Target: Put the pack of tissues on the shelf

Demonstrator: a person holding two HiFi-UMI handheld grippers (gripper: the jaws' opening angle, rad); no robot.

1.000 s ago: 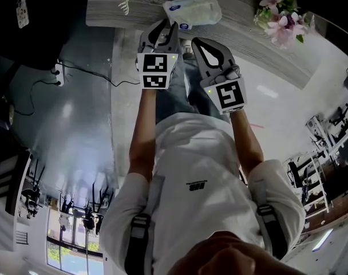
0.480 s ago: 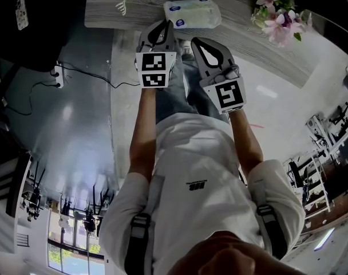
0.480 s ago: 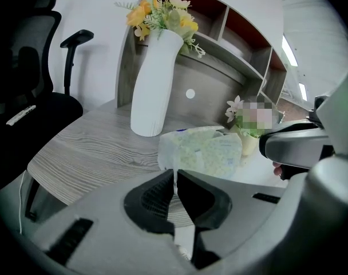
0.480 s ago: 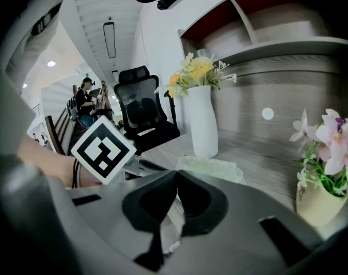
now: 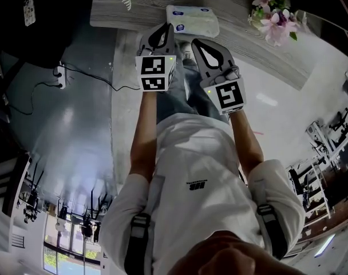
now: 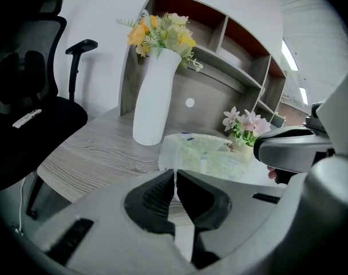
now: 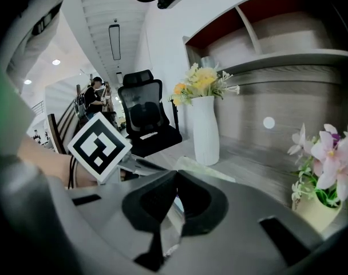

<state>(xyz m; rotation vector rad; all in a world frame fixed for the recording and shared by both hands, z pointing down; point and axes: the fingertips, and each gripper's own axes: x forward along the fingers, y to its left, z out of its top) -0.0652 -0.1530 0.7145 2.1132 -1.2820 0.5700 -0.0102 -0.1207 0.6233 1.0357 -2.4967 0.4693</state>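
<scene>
The pack of tissues (image 5: 192, 20), white with blue print, lies flat on the wood-grain desk (image 5: 237, 4). Both grippers hover side by side just short of it, over the desk's near edge. My left gripper (image 5: 164, 28) is shut with nothing in it, its tip near the pack's left end. My right gripper (image 5: 196, 42) is shut and empty too, a little further back. In the left gripper view the pack (image 6: 205, 156) lies just beyond the closed tips of the left gripper (image 6: 175, 173). The right gripper view shows the pack (image 7: 205, 169) past the right gripper (image 7: 175, 179).
A tall white vase (image 6: 155, 99) with yellow flowers stands left of the pack. A small pot of pink flowers (image 5: 275, 16) stands to its right. The shelf unit (image 6: 231, 44) rises behind the desk. A black office chair (image 6: 31, 96) is at the left. A cable (image 5: 82, 73) crosses the floor.
The desk and tissue pack sit slightly lower in the head view, closer to the gripper tips. Both grippers stay shut and have hardly moved.
</scene>
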